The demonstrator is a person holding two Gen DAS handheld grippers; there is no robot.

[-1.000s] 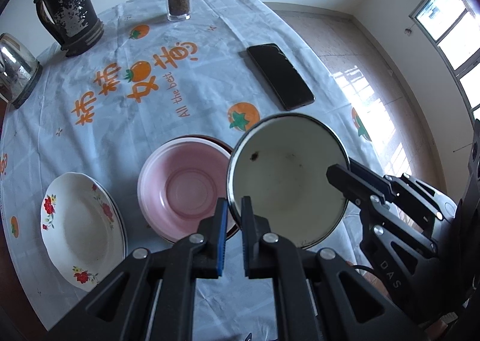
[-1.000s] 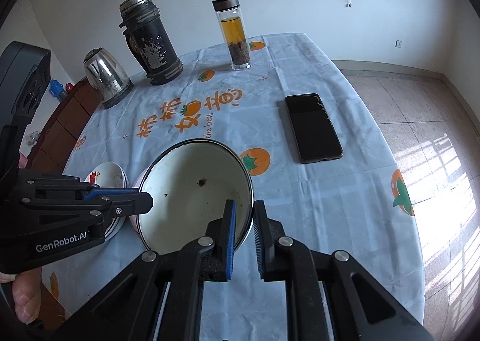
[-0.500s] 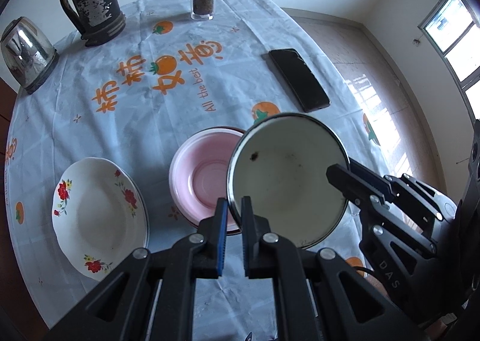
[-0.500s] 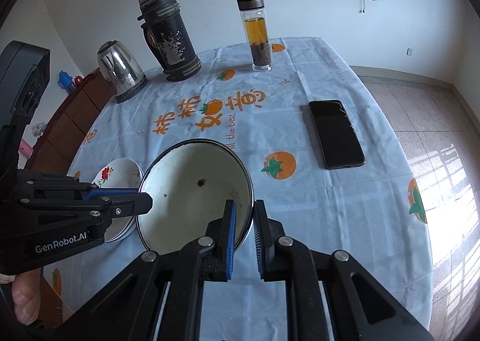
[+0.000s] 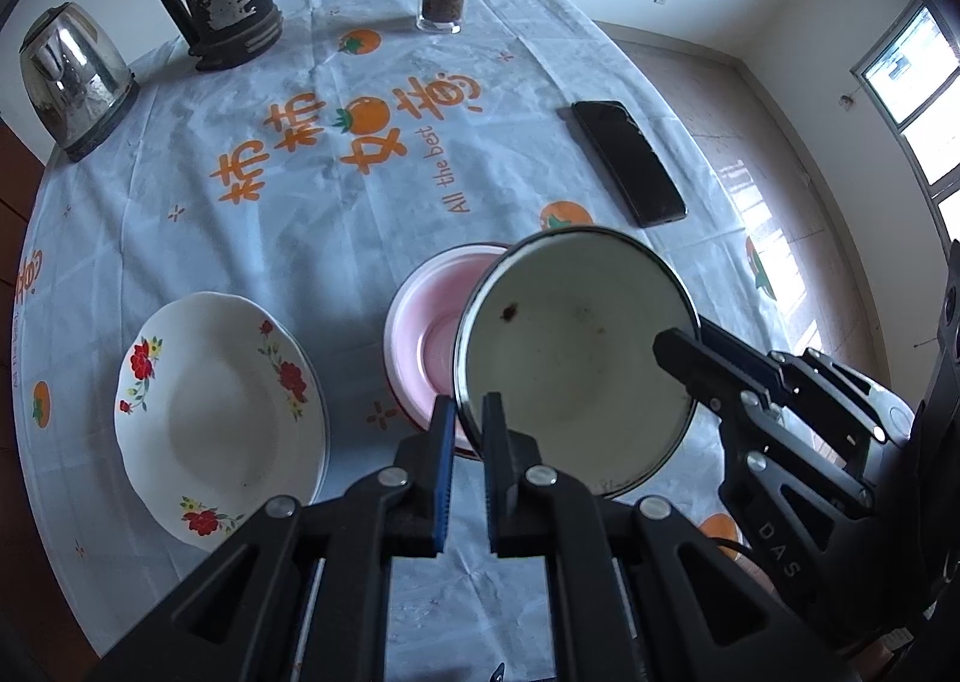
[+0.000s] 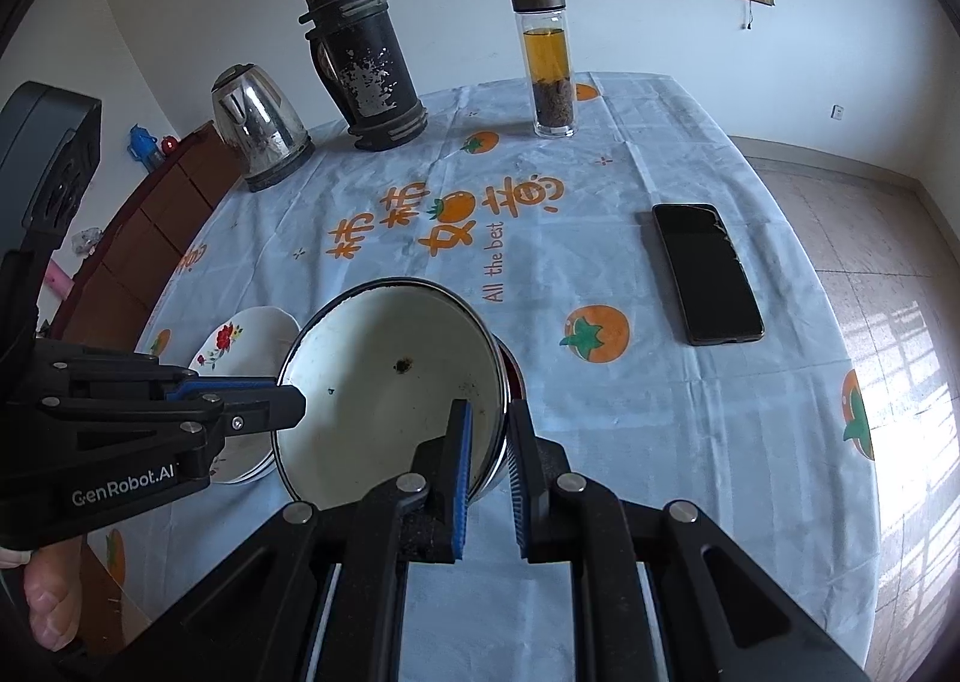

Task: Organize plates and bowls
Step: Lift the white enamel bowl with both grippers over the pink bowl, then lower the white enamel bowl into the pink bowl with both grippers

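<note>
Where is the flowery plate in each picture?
Left wrist view: the flowery plate sits lower left on the table, left of the pink bowl.
Right wrist view: the plate peeks out at middle left, mostly behind the white bowl and the left gripper.
Shared landmark: the black phone.

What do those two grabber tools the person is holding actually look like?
Both are matte black plastic with silver screw heads. The left gripper and the right gripper each end in two flat fingers lined with ribbed blue pads. One body is printed "GenRobot.AI" in white, the other "DAS". A bare fingertip shows at the lower left of the right wrist view.
</note>
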